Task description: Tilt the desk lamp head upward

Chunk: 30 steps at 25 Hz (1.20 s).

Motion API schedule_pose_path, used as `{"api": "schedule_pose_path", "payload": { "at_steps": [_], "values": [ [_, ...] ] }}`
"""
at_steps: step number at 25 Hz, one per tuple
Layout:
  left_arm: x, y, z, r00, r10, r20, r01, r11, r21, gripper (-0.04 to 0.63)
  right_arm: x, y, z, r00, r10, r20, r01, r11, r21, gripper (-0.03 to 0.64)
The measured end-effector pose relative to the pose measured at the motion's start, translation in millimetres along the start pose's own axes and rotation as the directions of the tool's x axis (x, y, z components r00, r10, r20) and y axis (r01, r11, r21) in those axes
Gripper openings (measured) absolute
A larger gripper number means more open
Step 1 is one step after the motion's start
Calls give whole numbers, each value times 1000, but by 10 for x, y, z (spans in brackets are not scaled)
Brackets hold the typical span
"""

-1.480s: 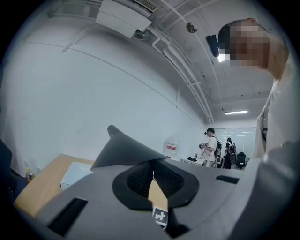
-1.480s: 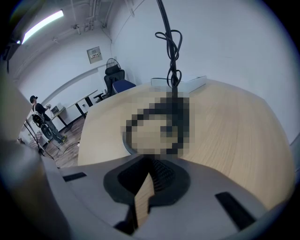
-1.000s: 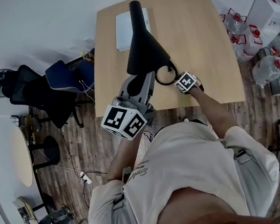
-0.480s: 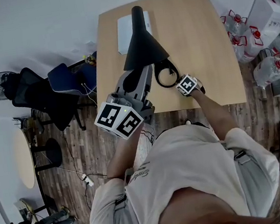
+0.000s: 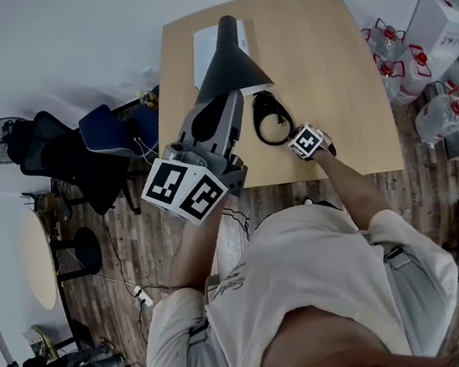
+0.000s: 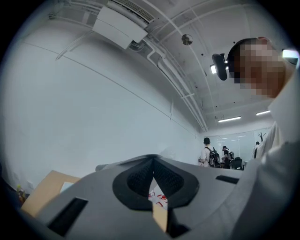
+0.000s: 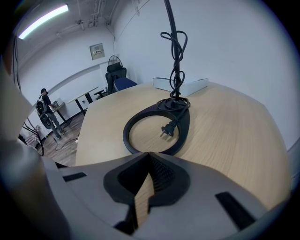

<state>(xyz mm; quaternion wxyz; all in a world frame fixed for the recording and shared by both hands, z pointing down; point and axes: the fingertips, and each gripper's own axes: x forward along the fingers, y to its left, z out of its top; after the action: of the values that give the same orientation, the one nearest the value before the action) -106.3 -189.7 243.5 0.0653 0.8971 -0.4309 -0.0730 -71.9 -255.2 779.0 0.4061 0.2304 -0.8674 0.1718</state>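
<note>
Desk lamp during the head-tilting step. The left gripper (image 6: 153, 162) has its jaws pressed together with nothing between them, and its own view looks past them at wall and ceiling. In the head view its front end runs under the wide rim of the black cone-shaped lamp head (image 5: 232, 66), which lies at 1 o'clock of the marker cube. Actual contact cannot be confirmed, because the cone covers the jaw tips. The right gripper (image 7: 149, 161) also has its jaws together and empty, low over the light wooden table (image 5: 326, 54). The lamp's black ring-shaped base (image 7: 140, 123) sits just beyond its tips at 12 o'clock, and whether they touch cannot be told. A black power cord and plug (image 7: 167, 130) lies partly inside the ring and is wound up the thin stem. A flat white box (image 5: 204, 48) lies at 12 o'clock beyond the lamp, near the table's far edge. The step appears to be under way, with the closed left jaws serving as a pusher. It would go best with a slow upward lift applied under the rim of the cone, where the smooth slope is least likely to shed the jaws. Meanwhile the right gripper should pin the ring so that the light base neither slides nor tips.
</note>
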Motion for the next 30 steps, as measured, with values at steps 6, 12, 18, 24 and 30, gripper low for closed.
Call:
{"api": "schedule_pose_path", "payload": {
  "at_steps": [6, 12, 18, 24, 30],
  "values": [
    [-22, -19, -14, 1000, -6, 23, 6, 1000, 21, 15, 4, -10, 2, 1000, -2, 16, 1, 1000, 10, -3],
    [-113, 68, -218, 999, 42, 4, -42, 999, 18, 15, -38, -15, 45, 997, 7, 73, -11, 999, 46, -5],
    [-313, 172, -535, 997, 31, -71, -32, 999, -12, 15, -210, 121, 218, 980, -51, 194, 43, 998, 50, -5],
    [-524, 170, -889, 987, -11, -161, 2, 998, -55, 15, -734, 359, 218, 952, -95, 290, 57, 989, 139, -5],
    [-834, 206, -1265, 963, -14, -268, 2, 999, -44, 15, -1425, 703, 340, 911, -142, 388, 84, 983, 161, -5]
  ]
}}
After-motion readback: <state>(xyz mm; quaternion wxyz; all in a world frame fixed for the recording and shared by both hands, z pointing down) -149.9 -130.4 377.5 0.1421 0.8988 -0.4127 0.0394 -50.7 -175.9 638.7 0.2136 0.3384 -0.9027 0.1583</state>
